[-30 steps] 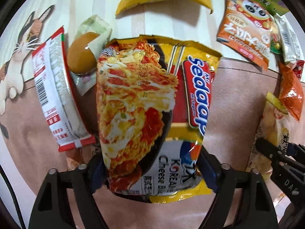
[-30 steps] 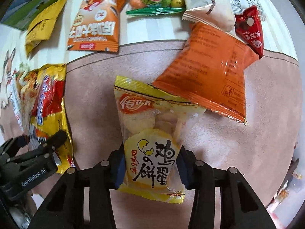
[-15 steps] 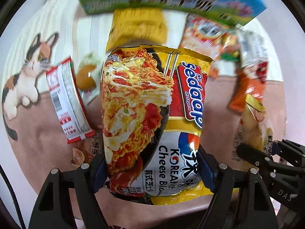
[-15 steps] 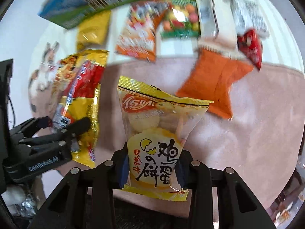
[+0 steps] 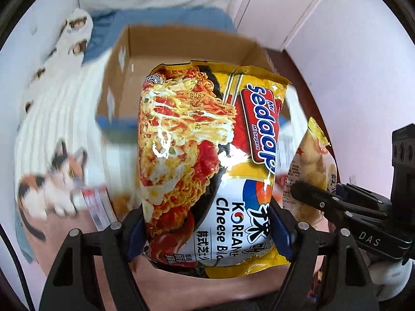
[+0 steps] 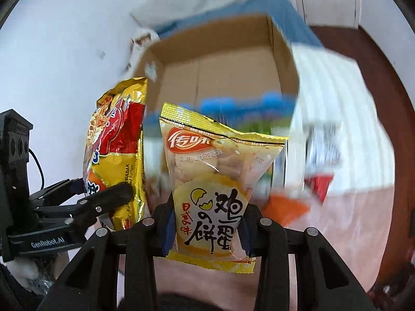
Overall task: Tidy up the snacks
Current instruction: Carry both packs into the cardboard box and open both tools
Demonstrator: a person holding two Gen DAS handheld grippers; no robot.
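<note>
My left gripper (image 5: 205, 230) is shut on a yellow and red instant noodle packet (image 5: 207, 155), held up off the table by its lower end. My right gripper (image 6: 207, 230) is shut on a small yellow egg cookie bag (image 6: 210, 181), also lifted. Each gripper shows in the other's view: the right gripper (image 5: 324, 202) with its cookie bag (image 5: 311, 171) at the right, the left gripper (image 6: 103, 202) with the noodle packet (image 6: 116, 150) at the left. An open cardboard box (image 5: 181, 49) (image 6: 220, 59) stands ahead, beyond both packets.
Blurred snack packets lie on the table below, among them an orange bag (image 6: 285, 207) and a red and white packet (image 5: 98, 207). The tablecloth has a cat print (image 5: 52, 181) and a pink mat (image 6: 350, 220). A white wall and door are behind.
Both grippers have risen from the table with their packets and tipped upward. The snacks on the table have dropped out of the middle of view and the cardboard box has come into sight.
</note>
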